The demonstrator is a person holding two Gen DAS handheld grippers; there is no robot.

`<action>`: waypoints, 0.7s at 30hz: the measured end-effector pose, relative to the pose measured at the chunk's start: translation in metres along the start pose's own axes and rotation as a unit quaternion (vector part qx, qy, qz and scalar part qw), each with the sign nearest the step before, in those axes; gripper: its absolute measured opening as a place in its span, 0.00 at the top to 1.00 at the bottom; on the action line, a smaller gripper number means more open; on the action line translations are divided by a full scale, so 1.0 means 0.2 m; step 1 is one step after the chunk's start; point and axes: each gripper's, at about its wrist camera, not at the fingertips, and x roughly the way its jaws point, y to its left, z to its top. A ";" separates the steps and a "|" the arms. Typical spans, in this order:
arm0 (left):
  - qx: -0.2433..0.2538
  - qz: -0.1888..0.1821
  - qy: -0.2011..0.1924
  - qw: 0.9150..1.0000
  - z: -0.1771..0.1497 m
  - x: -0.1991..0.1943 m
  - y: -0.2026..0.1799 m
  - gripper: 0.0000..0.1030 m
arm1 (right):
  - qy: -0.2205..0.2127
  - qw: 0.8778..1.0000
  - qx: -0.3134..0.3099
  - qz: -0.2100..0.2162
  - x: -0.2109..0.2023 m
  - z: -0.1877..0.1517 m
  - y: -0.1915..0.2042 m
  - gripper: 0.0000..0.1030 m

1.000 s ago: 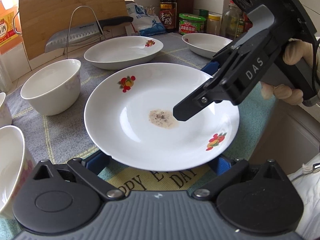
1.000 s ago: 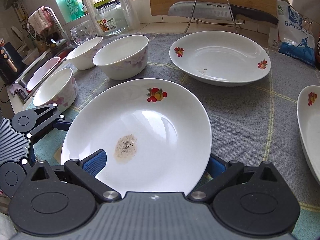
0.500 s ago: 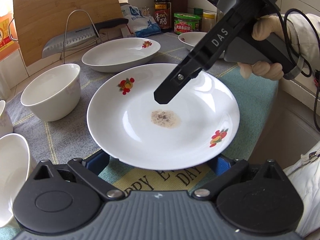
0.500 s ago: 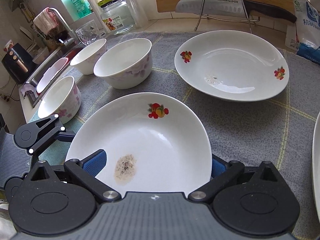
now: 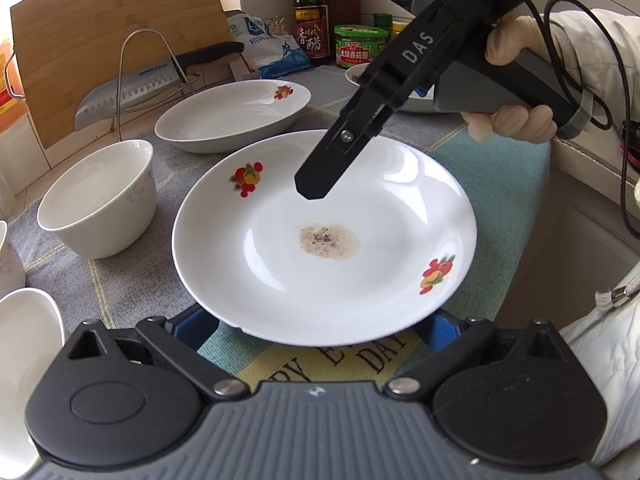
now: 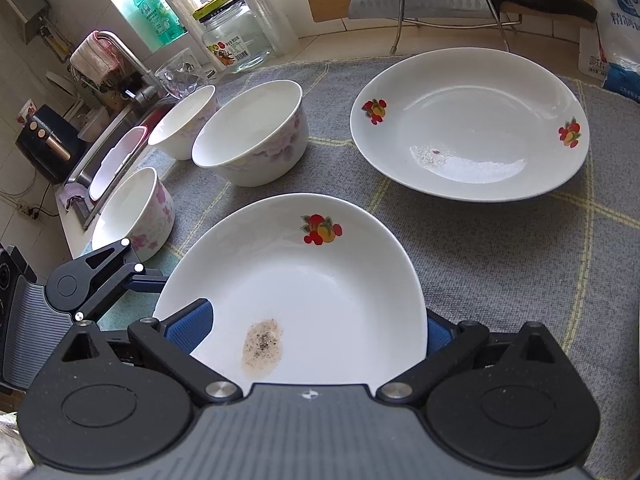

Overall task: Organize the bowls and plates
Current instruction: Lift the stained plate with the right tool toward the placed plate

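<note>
A white plate with fruit prints and a brown stain [image 5: 324, 240] lies on the mat in front of my left gripper [image 5: 316, 324], whose blue pads sit open at either side of its near rim. My right gripper [image 5: 316, 188] hovers above the plate's far half, open and empty; in the right wrist view the plate [image 6: 304, 288] lies below between its spread blue pads [image 6: 188, 322]. A second fruit-print plate [image 5: 236, 114], also in the right wrist view [image 6: 472, 128], lies behind. A third dish [image 5: 354, 74] is mostly hidden by the right gripper.
White bowls [image 6: 252, 136] [image 6: 184, 120] [image 6: 136, 208] stand left of the plates on the grey mat [image 6: 500, 260]. A knife on a wire rack [image 6: 452, 2], a cutting board, bottles and jars line the back. The sink [image 6: 116, 152] lies far left.
My right gripper has risen and moved away over the plate toward the second plate. The stained plate and my left gripper have stayed where they were.
</note>
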 end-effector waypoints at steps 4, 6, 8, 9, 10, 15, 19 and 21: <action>0.003 -0.001 0.001 1.000 0.00 0.00 0.00 0.02 | 0.001 1.000 0.005 -0.004 0.00 0.00 0.00 0.00; 0.001 -0.002 0.001 1.000 0.01 0.00 0.00 0.02 | 0.002 1.000 0.008 -0.006 0.00 0.00 0.00 0.00; 0.000 -0.004 -0.002 1.000 0.01 -0.01 0.00 0.02 | 0.004 1.000 0.010 -0.010 -0.01 -0.01 0.01 0.00; -0.001 -0.005 -0.003 1.000 0.02 -0.01 0.00 0.02 | 0.003 1.000 0.009 -0.013 -0.02 -0.01 0.01 0.00; -0.001 -0.005 -0.003 1.000 0.03 -0.01 0.00 0.02 | 0.002 1.000 0.008 -0.014 -0.02 -0.01 0.01 0.00; 0.002 -0.005 -0.006 1.000 0.05 -0.01 -0.01 0.02 | -0.007 1.000 0.009 -0.016 -0.07 -0.01 0.01 0.00; 0.010 -0.009 -0.007 1.000 0.09 -0.01 -0.02 0.02 | -0.012 1.000 0.008 -0.021 -0.10 -0.02 0.01 0.00; 0.014 -0.010 -0.008 1.000 0.10 -0.01 -0.02 0.02 | -0.017 1.000 0.012 -0.021 -0.13 -0.02 0.00 0.00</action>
